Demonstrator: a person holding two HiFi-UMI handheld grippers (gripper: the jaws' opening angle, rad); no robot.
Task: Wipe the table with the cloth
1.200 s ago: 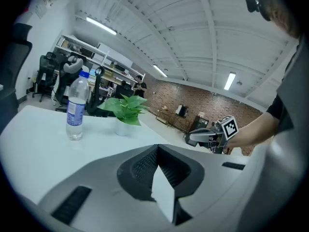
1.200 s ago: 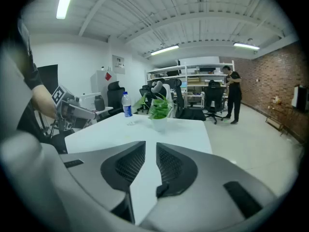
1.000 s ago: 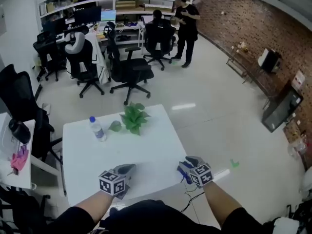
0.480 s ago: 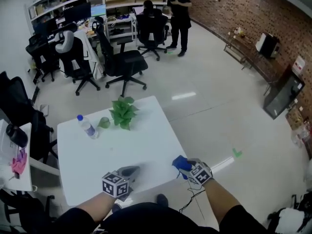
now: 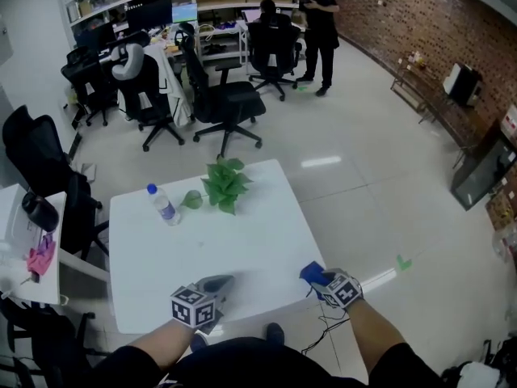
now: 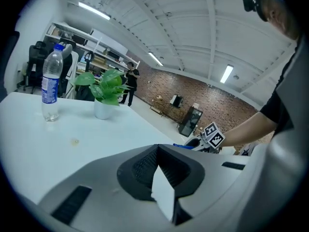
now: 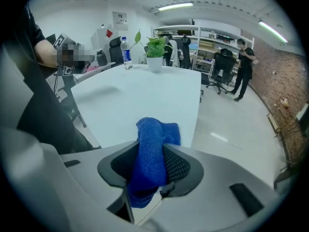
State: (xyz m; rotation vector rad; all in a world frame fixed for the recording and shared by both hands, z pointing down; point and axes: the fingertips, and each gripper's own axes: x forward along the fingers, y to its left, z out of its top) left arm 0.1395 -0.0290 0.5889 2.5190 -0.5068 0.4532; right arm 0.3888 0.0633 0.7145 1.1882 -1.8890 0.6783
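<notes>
A blue cloth (image 7: 153,151) is bunched between the pads of my right gripper (image 7: 155,170), whose jaws are closing and press on it. In the head view that right gripper (image 5: 321,276) holds the cloth (image 5: 313,272) at the front right corner of the white table (image 5: 242,245). My left gripper (image 5: 215,284) rests low over the table's front edge, to the left. Its jaws (image 6: 157,153) meet at the tips with nothing between them. From the left gripper view, the right gripper (image 6: 195,143) shows across the table.
A water bottle (image 5: 164,205), a small green cup (image 5: 192,199) and a potted plant (image 5: 226,184) stand at the table's far side. A small speck (image 6: 74,141) marks the tabletop. Office chairs (image 5: 230,99) and two people stand beyond; a side desk (image 5: 24,273) is at left.
The right gripper has shifted a little forward at the table's front right corner, and more of the blue cloth shows ahead of it. The left gripper stays near the front edge.
</notes>
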